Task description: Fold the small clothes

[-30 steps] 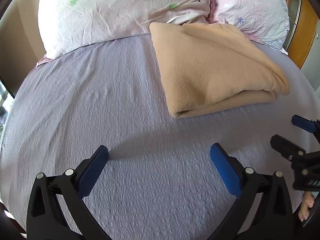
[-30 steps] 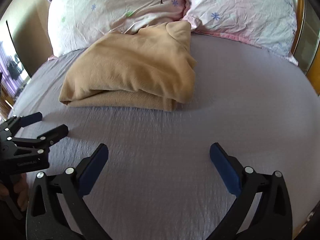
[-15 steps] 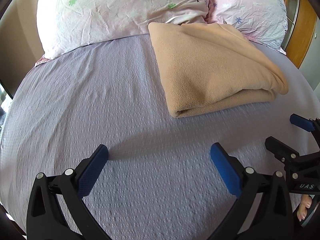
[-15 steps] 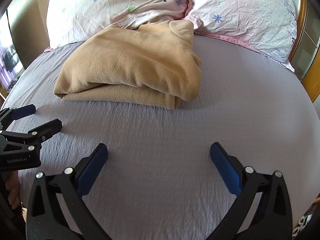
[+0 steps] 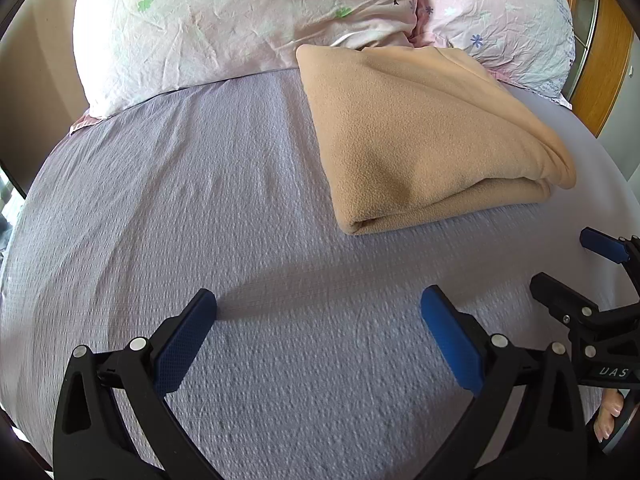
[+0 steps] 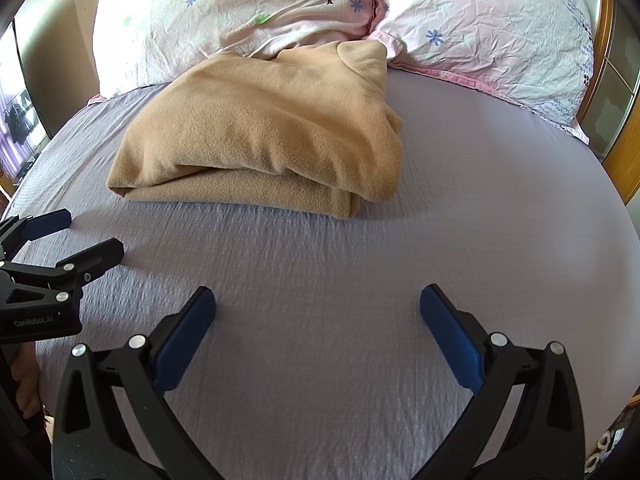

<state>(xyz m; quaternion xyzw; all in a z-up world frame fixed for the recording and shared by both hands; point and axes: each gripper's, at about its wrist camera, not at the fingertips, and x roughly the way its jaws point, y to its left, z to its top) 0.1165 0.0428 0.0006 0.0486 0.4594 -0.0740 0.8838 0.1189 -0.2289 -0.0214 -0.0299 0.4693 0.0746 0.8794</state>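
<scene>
- Your left gripper (image 5: 318,312) hangs over the lilac bedsheet (image 5: 200,208), fingers spread wide, holding nothing.
- Your right gripper (image 6: 318,310) is likewise spread and empty, just beside the left.
- The folded tan fleece garment (image 6: 272,132) lies ahead of both, its far edge touching the floral pillows (image 6: 248,8).

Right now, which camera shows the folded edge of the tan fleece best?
The right wrist view: the tan fleece faces it with the stacked layers along its near edge plainly showing. The left wrist view shows the fleece at an angle, mostly its top.
</scene>
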